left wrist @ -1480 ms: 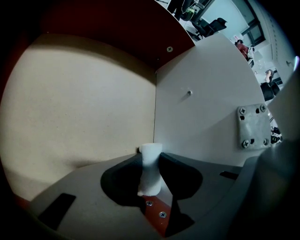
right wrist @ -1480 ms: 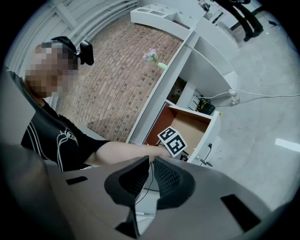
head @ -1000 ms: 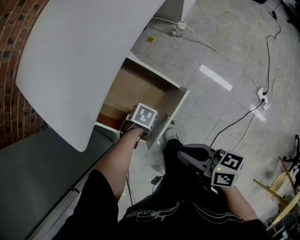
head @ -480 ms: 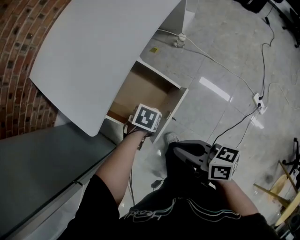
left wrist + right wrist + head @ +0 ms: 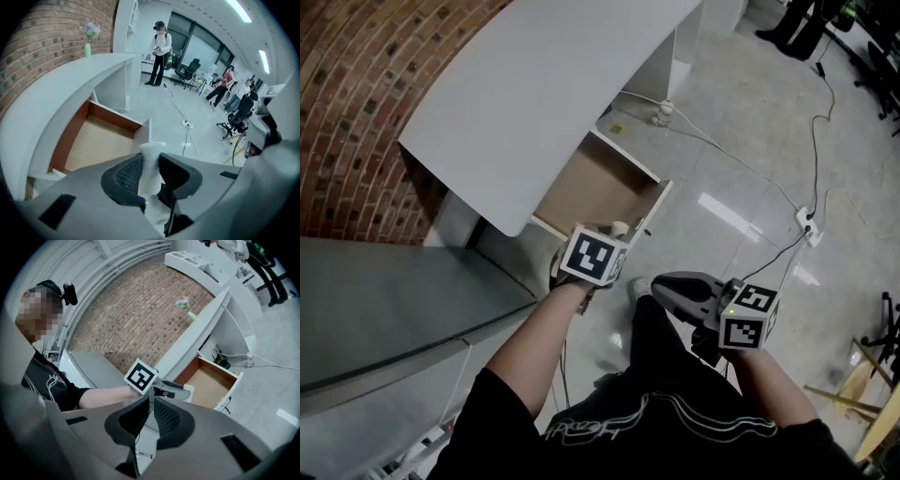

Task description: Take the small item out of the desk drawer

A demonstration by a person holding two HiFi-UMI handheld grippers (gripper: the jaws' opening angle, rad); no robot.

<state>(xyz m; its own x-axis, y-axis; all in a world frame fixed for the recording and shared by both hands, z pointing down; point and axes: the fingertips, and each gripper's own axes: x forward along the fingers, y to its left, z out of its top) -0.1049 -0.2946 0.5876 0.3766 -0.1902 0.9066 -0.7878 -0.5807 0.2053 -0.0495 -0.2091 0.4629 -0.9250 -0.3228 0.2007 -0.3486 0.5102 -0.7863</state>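
My left gripper (image 5: 615,234) is shut on a small white bottle-shaped item (image 5: 620,228), held just off the near front corner of the open desk drawer (image 5: 649,217). In the left gripper view the item (image 5: 151,180) stands upright between the dark pads, with the left gripper (image 5: 150,161) looking past it at the drawer (image 5: 140,138), whose tan bottom shows nothing on it. My right gripper (image 5: 658,284) hangs lower right over the person's leg, its jaws together and holding nothing. The right gripper view shows those jaws (image 5: 151,404) closed, with the left gripper (image 5: 180,391) and the drawer (image 5: 234,380) beyond.
The curved white desk top (image 5: 544,84) overhangs the drawer, with a brick wall (image 5: 366,112) behind and a grey cabinet top (image 5: 384,300) at left. Cables and a power strip (image 5: 807,223) lie on the tiled floor. A green vase (image 5: 87,49) stands on the desk. People and office chairs are far off.
The left gripper has drawn back from the drawer's near end toward the person, with the white item now showing at its tip. The head view has swung upward. The right gripper stays about where it was.
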